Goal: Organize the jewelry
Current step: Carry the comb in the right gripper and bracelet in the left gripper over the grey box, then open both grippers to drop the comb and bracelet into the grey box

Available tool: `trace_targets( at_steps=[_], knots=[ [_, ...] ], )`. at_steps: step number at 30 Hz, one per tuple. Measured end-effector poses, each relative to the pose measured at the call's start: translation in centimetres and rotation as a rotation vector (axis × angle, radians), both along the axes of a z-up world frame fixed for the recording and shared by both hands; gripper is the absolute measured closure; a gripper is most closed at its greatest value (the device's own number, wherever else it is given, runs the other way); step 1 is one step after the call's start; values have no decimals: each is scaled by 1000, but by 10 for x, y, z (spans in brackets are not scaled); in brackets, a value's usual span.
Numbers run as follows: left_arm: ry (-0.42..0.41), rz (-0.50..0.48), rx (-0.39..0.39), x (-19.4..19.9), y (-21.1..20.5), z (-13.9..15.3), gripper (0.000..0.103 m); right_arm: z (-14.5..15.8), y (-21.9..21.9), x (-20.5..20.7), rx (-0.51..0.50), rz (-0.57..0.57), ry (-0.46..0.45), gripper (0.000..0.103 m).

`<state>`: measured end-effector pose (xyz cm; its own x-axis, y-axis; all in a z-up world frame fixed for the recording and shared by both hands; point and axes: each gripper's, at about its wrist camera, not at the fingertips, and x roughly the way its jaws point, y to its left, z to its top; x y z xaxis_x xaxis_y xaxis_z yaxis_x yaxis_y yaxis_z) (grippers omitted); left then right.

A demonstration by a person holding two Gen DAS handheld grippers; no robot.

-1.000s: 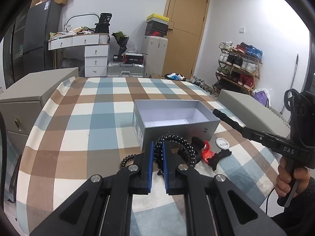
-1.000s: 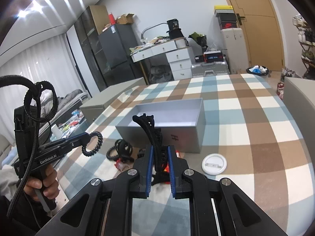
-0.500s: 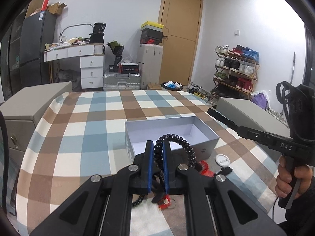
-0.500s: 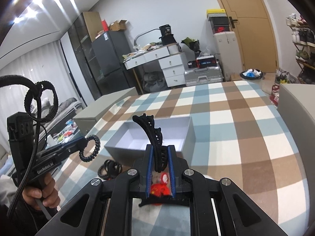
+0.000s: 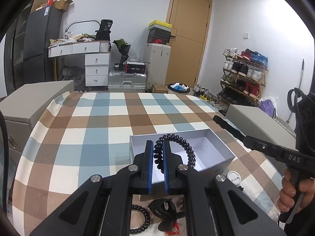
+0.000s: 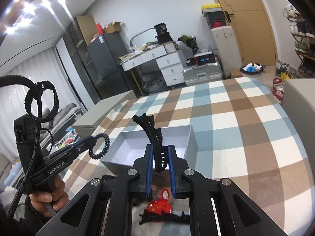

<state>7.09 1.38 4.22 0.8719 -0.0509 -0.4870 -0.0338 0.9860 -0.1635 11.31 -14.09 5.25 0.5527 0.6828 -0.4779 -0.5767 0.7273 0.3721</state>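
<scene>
Left hand-held gripper clamped on a black spiral hair tie, blue pads pinching one side of the coil, rest of the loop arcing out to the right over the open grey box

Right hand-held gripper clamped on a black toothed hair clip, gripped at its lower end, curved spine sticking up past the jaws and over the near edge of the box

Nearest on the checked cloth, below the left gripper: black bead bracelet and a dark claw clip, just beside each other; a red ornament on a black clip lies below the right gripper; small white round lid sits near the box's right front corner

Box looks empty, both held pieces hang above or near its opening, not yet let go

Handling guess: spiral tie is light, springy, stretchy, will bounce and roll when dropped, a pinch across a few coils is enough. Hair clip is light rigid plastic, thin teeth probably snap-prone, best taken on the solid spine, not the teeth. Beads likely slippery and floppy, grab across the strand

Far: bed edge, grey cabinets either side, desk, door, shoe rack
</scene>
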Motion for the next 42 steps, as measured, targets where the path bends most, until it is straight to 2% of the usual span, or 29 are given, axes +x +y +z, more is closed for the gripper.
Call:
trace_targets(
  at_steps=[17, 36, 42],
  knots=[
    [46, 16, 22, 18, -3, -10, 98, -22, 29, 24, -19, 17, 70, 89],
    [114, 32, 62, 35, -10, -25, 98, -30, 30, 25, -35, 23, 102, 89],
    [103, 18, 52, 34, -12, -24, 98, -30, 31, 25, -37, 44, 102, 89]
  ],
)
